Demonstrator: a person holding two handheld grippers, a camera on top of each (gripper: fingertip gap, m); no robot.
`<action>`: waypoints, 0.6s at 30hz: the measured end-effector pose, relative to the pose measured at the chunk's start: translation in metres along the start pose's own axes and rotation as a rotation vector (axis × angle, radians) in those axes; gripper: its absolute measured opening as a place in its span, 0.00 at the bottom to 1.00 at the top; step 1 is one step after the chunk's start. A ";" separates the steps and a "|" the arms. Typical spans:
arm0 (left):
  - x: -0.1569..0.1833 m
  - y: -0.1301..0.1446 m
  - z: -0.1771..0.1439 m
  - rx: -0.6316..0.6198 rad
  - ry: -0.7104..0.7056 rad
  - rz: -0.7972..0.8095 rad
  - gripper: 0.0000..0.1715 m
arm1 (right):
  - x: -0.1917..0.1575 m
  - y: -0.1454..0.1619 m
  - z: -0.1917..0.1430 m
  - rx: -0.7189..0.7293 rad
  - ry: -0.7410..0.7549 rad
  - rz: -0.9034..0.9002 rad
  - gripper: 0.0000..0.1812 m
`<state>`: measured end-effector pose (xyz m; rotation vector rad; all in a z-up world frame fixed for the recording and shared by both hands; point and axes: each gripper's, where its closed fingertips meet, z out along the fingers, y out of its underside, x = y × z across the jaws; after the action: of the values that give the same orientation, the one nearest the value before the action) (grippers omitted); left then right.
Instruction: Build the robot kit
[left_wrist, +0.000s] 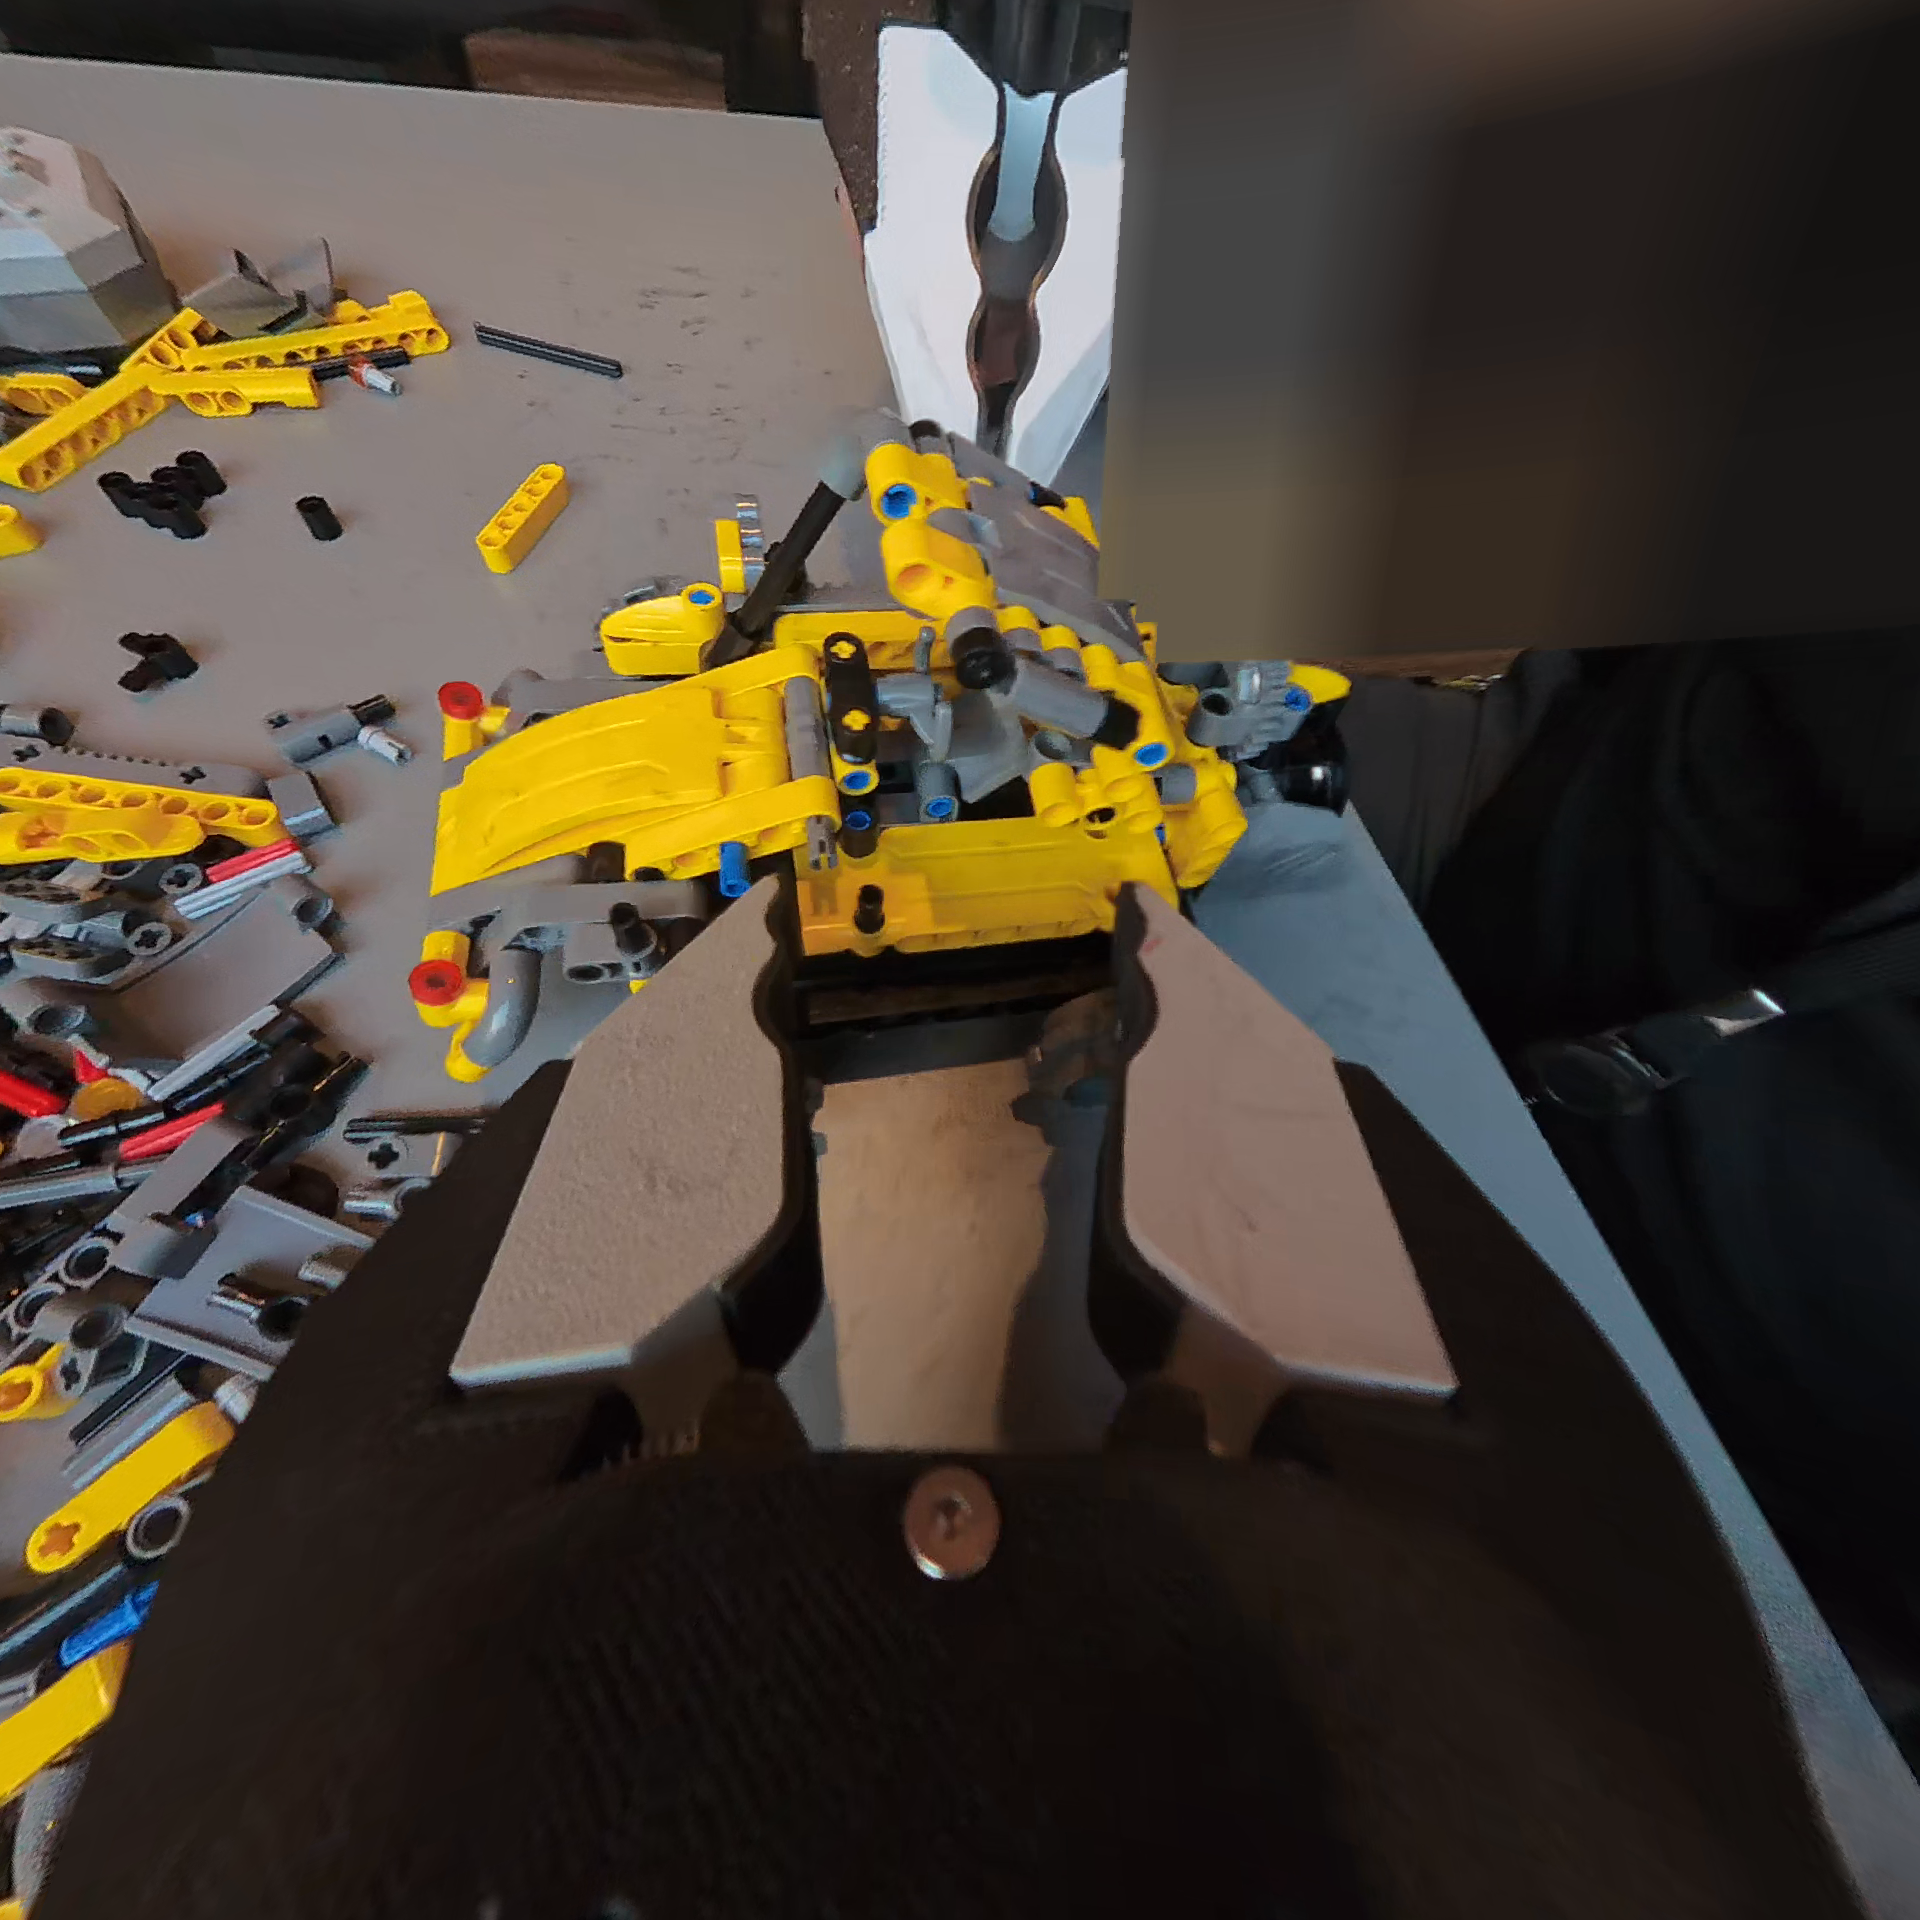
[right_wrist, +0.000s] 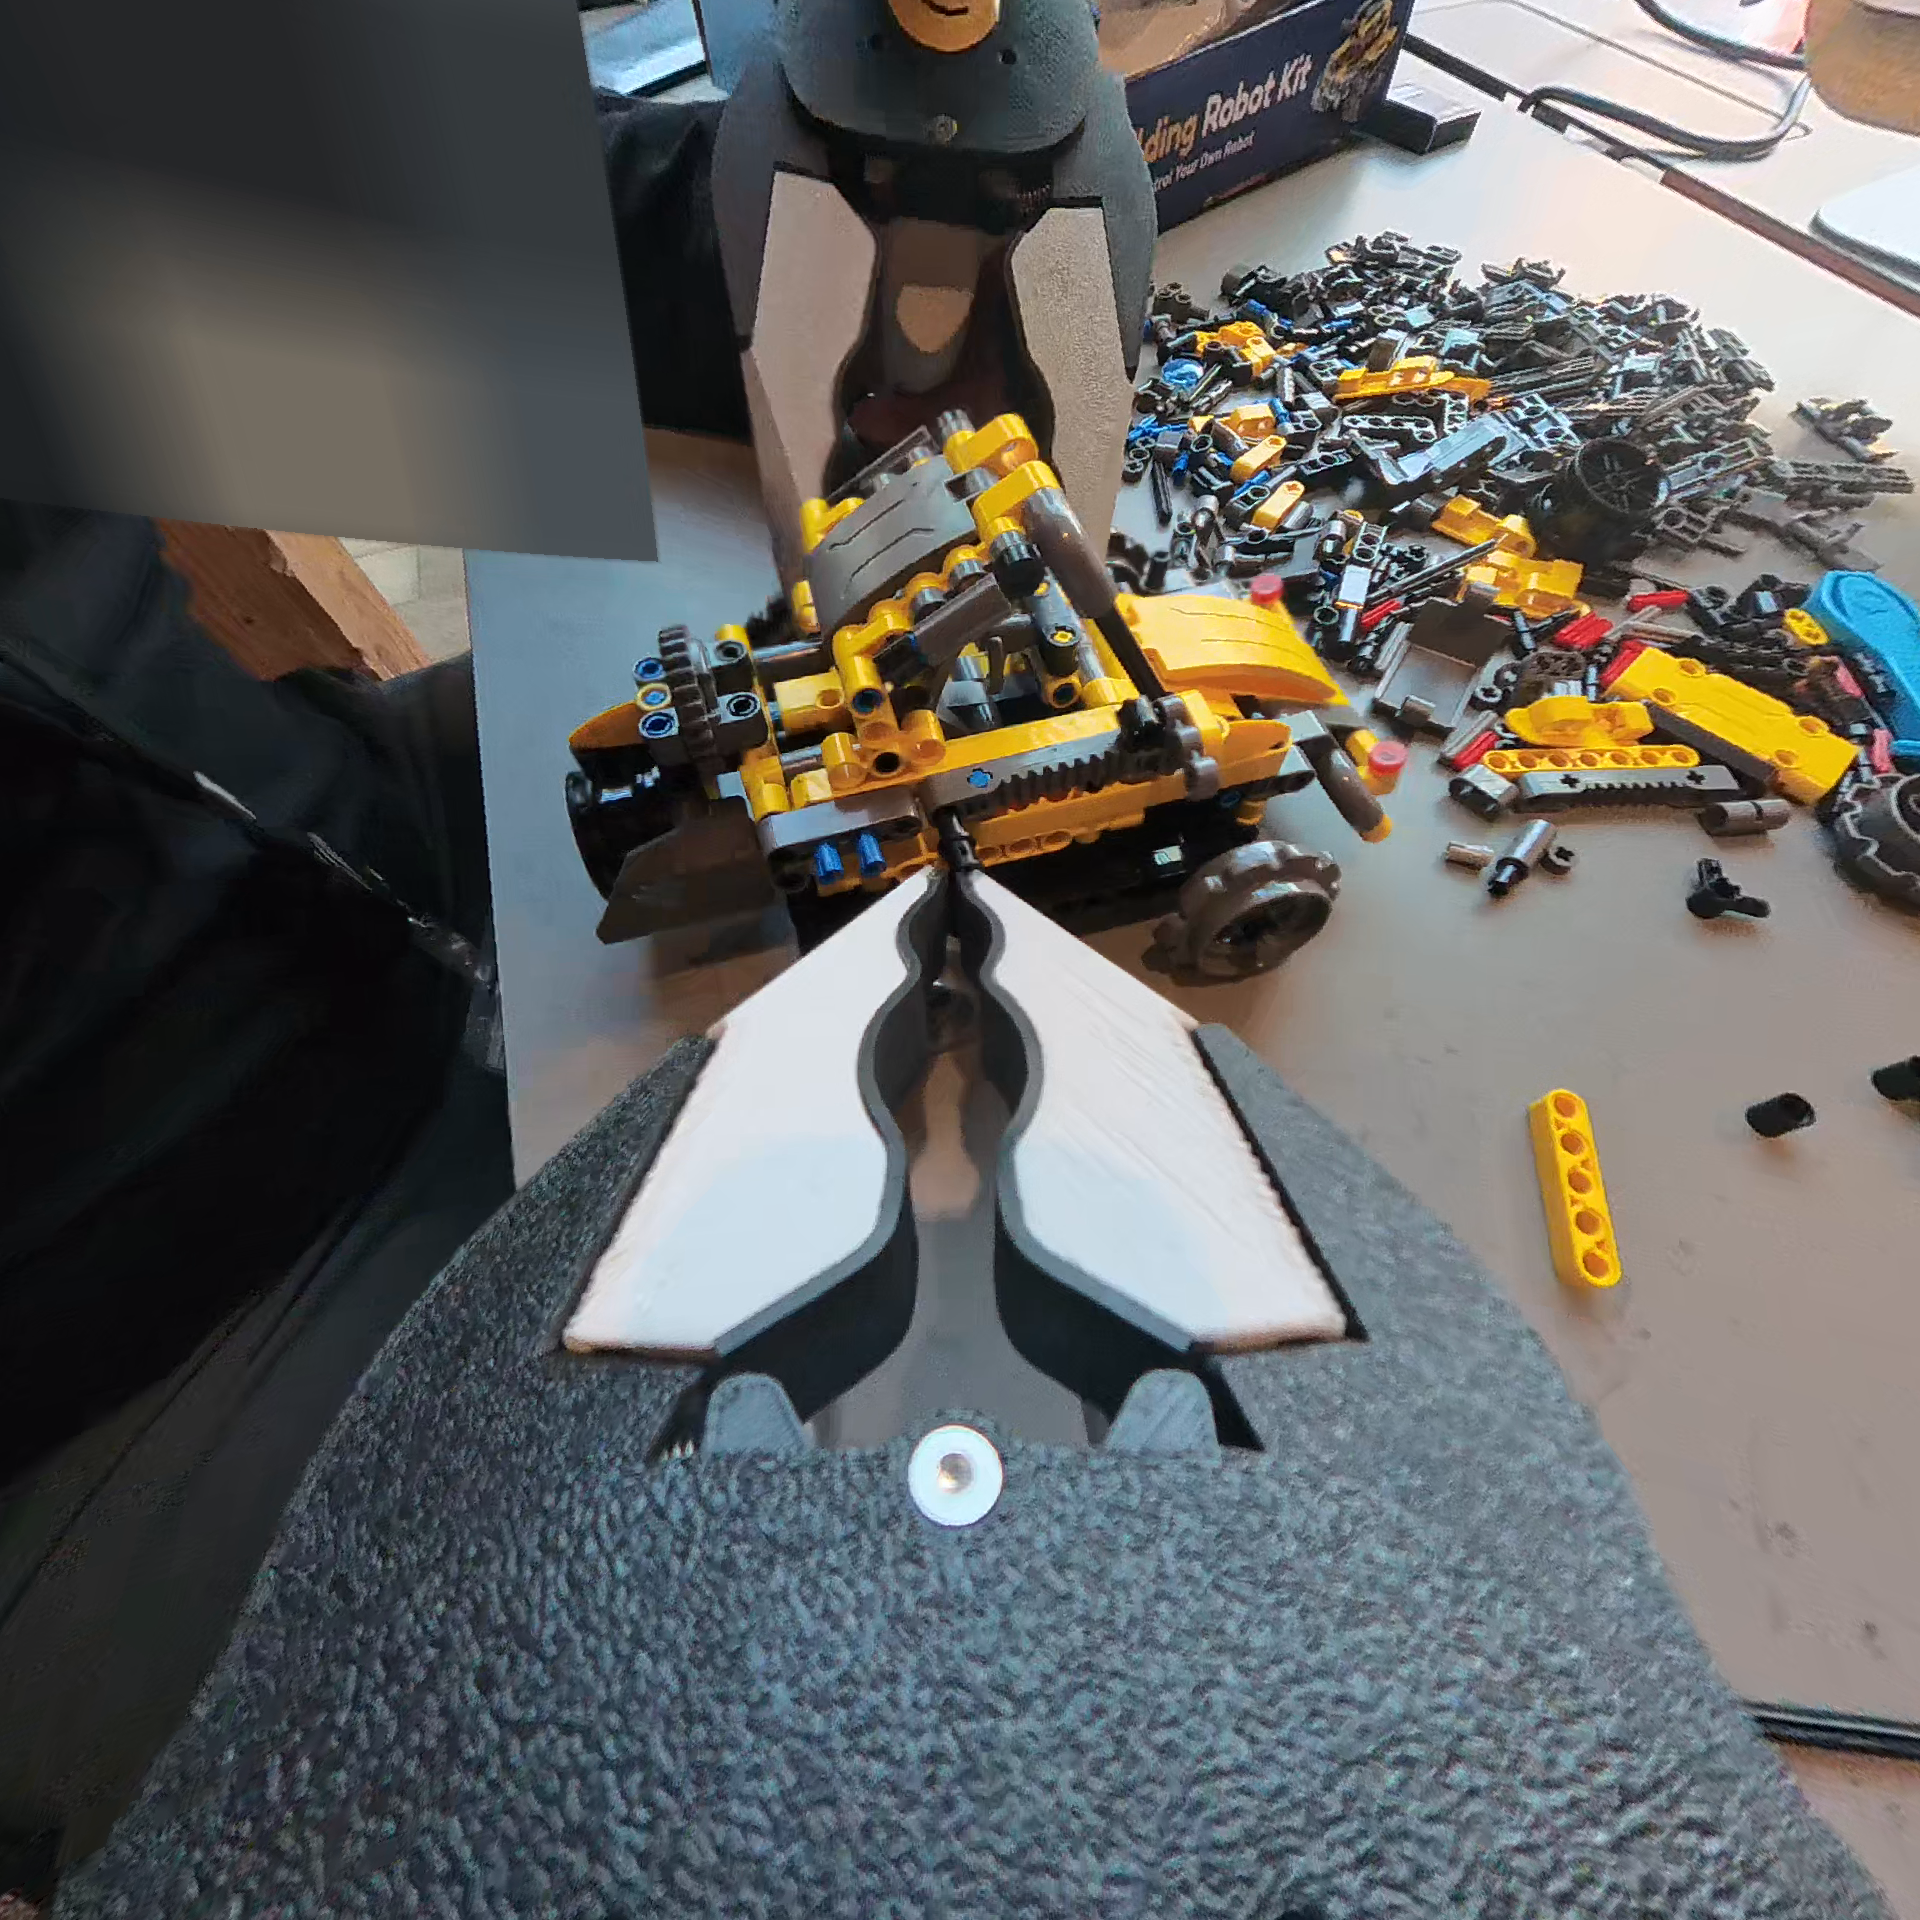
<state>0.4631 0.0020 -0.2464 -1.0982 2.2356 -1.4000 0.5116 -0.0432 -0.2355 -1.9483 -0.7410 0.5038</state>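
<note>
A half-built yellow and grey brick vehicle (left_wrist: 935, 790) stands near the table's edge and also shows in the right wrist view (right_wrist: 987, 727). My left gripper (left_wrist: 951, 930) has its grey fingers (left_wrist: 665, 1091) clamped on either side of the vehicle's yellow body. It appears from the front in the right wrist view (right_wrist: 935, 436), behind the vehicle. My right gripper (right_wrist: 951, 883) has its white fingers (right_wrist: 1122, 1143) shut on a thin black pin (right_wrist: 951, 836) that sticks out of the vehicle's near side. It shows far off in the left wrist view (left_wrist: 1003, 416).
Loose bricks are heaped on the table (left_wrist: 156, 1039) (right_wrist: 1507, 468). A short yellow beam (right_wrist: 1574, 1190) (left_wrist: 523, 516) lies alone. A printed box (right_wrist: 1247, 104) stands at the back. The table edge (right_wrist: 488, 831) runs beside the vehicle, with a person's dark clothing (right_wrist: 208, 1039) beyond. The grippers' ends are close to 8 cm from one another.
</note>
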 end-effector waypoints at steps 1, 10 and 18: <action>-0.002 -0.001 -0.002 0.007 -0.009 -0.002 0.31 | 0.001 0.000 0.000 0.000 -0.003 0.003 0.00; -0.014 -0.007 -0.011 -0.060 -0.189 0.189 0.23 | 0.001 0.001 -0.001 -0.008 -0.068 0.038 0.01; -0.015 -0.019 -0.017 -0.110 -0.100 0.244 0.30 | 0.001 0.001 0.000 -0.016 -0.111 0.042 0.01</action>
<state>0.4718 0.0192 -0.2237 -0.8706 2.3064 -1.1122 0.5127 -0.0432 -0.2368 -1.9666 -0.7771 0.6379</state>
